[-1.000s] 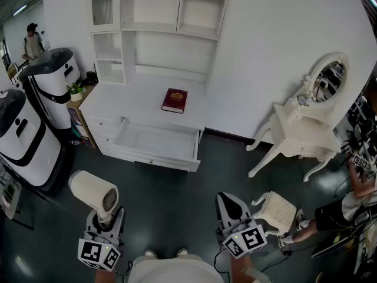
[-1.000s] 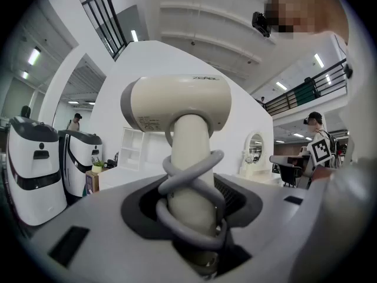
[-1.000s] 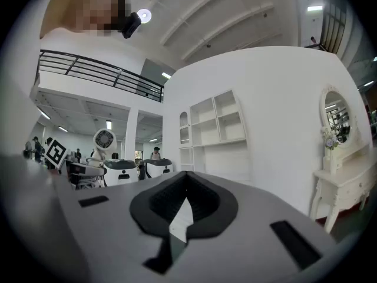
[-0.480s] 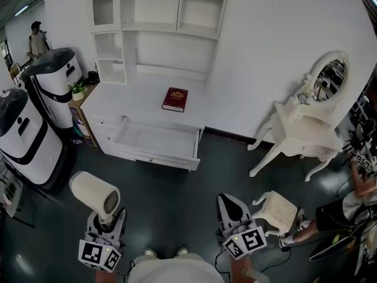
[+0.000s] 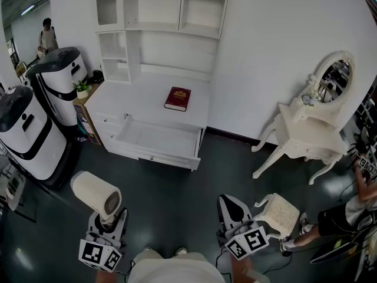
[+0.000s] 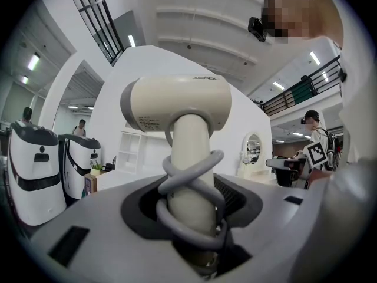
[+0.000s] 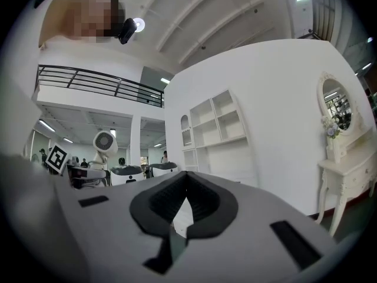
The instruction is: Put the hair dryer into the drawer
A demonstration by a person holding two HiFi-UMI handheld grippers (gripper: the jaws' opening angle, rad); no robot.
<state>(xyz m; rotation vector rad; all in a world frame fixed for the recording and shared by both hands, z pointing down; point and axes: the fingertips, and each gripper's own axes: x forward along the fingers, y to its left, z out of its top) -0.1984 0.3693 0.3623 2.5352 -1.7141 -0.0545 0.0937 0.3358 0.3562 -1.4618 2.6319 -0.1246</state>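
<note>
A cream hair dryer [image 5: 96, 192] stands upright in my left gripper [image 5: 107, 219], which is shut on its handle; a grey cord [image 6: 194, 178] is wound round that handle. In the left gripper view the hair dryer [image 6: 177, 108] fills the middle, above the left gripper [image 6: 191, 217]. The open white drawer [image 5: 154, 140] is pulled out of a white cabinet [image 5: 132, 99] ahead of me, with floor between us. My right gripper [image 5: 230, 207] hangs at the lower right, shut and holding nothing. In the right gripper view the right gripper [image 7: 185, 178] shows its jaw tips meeting.
A dark red book [image 5: 177, 98] lies on the cabinet top under white shelves [image 5: 171, 10]. Two white-and-black machines [image 5: 29, 134] stand at the left. At the right are a white dressing table [image 5: 306, 135] with mirror, a stool [image 5: 277, 212] and a person [image 5: 347, 208].
Both grippers have edged a little towards the cabinet, which sits slightly further right in the picture. The hair dryer stays gripped as before. A person far back has walked right.
</note>
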